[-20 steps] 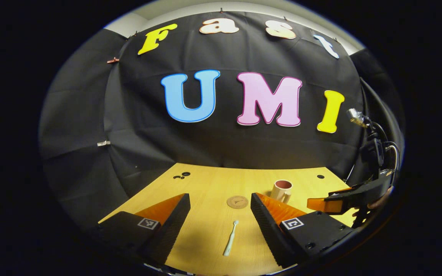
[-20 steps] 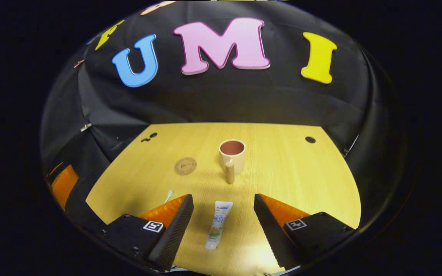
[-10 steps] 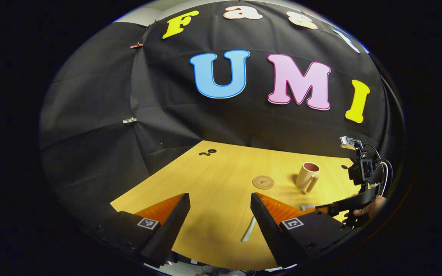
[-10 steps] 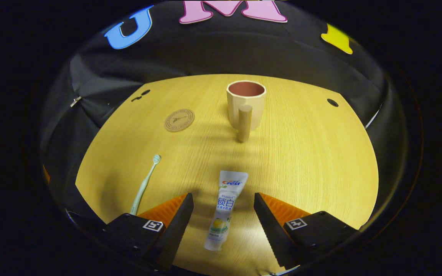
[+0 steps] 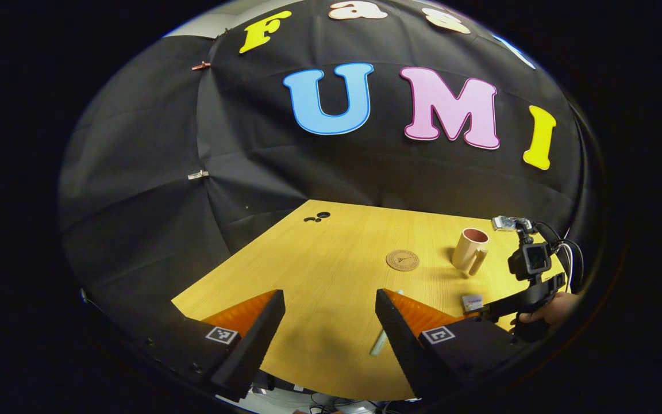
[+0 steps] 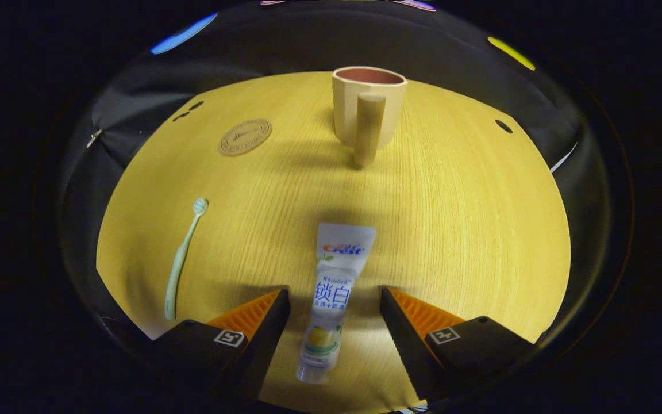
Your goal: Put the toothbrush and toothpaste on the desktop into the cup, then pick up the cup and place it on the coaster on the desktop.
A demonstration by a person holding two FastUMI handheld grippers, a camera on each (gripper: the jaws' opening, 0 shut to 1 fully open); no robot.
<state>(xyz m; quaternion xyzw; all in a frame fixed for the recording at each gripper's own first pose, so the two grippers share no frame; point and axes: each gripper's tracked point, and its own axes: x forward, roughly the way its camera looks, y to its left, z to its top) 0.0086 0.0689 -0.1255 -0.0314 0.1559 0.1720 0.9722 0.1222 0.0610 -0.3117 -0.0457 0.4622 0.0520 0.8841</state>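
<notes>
In the left gripper view, my left gripper's right finger (image 5: pixel 400 339) hides most of the toothbrush (image 5: pixel 378 345), leaving a short pale length beside it. My right gripper (image 5: pixel 483 313) hides nearly all of the toothpaste (image 5: pixel 472 302) there, so I cannot tell how its jaws stand. In the right gripper view, the cup (image 6: pixel 369 106) rim conceals its inside bottom.

You have the toothpaste (image 6: pixel 334 287) and pale toothbrush (image 6: pixel 183 259) lying flat, the beige cup (image 6: pixel 368 109) upright, the round coaster (image 6: pixel 245 137) beside it
</notes>
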